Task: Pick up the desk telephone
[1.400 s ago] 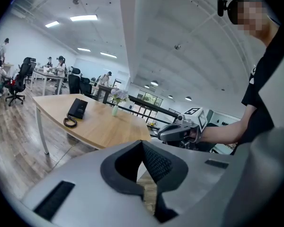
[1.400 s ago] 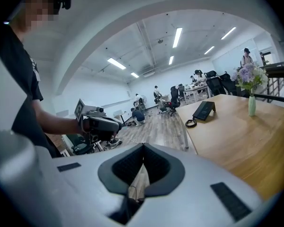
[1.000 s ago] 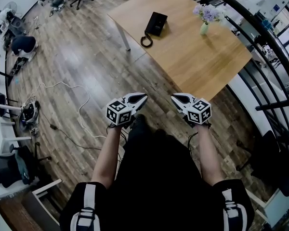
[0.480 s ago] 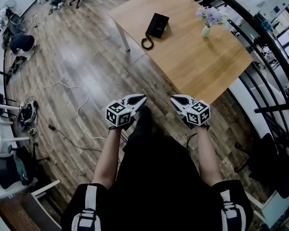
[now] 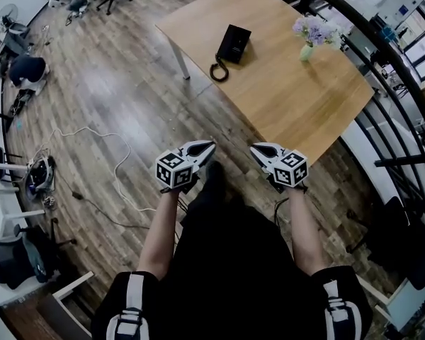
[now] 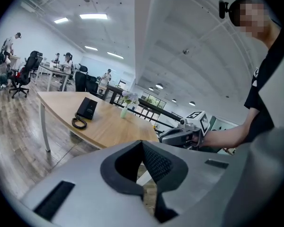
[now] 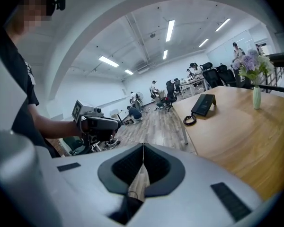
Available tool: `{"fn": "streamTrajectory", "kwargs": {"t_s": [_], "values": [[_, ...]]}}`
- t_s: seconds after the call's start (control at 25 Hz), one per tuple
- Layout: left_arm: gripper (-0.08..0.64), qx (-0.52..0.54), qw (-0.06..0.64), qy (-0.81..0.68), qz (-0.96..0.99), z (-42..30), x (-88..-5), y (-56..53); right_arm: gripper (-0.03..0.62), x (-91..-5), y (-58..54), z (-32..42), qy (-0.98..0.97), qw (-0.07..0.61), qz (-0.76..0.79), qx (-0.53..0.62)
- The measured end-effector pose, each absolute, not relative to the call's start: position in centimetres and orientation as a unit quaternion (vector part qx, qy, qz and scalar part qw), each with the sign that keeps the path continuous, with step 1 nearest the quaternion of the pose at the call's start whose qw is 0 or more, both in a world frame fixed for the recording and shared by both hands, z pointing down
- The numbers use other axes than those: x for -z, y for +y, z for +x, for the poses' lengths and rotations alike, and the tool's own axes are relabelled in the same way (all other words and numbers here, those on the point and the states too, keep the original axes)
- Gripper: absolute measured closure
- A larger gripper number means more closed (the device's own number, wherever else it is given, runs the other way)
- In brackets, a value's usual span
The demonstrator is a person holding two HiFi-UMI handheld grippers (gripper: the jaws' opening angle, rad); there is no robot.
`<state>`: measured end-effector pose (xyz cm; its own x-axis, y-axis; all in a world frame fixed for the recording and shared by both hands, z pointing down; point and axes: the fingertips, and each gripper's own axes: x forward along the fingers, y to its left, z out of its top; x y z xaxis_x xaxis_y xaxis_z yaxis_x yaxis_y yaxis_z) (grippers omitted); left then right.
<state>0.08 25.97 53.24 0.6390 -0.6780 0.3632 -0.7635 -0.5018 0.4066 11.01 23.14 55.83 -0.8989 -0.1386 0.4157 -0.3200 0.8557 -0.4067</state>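
Over the last second the table (image 5: pixel 297 98) has slid slightly lower in the head view, so the person seems to be walking up to it; the pick-up itself has not begun. Open floor (image 5: pixel 113 98) lies before its near corner, and a curved railing (image 5: pixel 389 69) hems the right side. The phone (image 5: pixel 234 42) sits by the far left edge, well apart from both grippers. The left gripper (image 5: pixel 211 146) and right gripper (image 5: pixel 256 149) are clenched on nothing.
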Motion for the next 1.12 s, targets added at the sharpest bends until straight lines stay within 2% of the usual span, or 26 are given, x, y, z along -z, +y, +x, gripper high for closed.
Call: {"fn": "streamTrajectory", "kwargs": {"t_s": [0.6,1.12], "values": [[0.538,-0.082,0.299,-0.377,0.873,-1.9,-54.7,21.6,0.568,-57.0,19.2,8.4,-0.933,0.199,0.156,-0.254],[0.538,-0.095,0.295,-0.338,0.889,-3.6,-55.1,15.8,0.568,-57.6,14.4,6.7,-0.924,0.196,0.199,-0.263]]}}
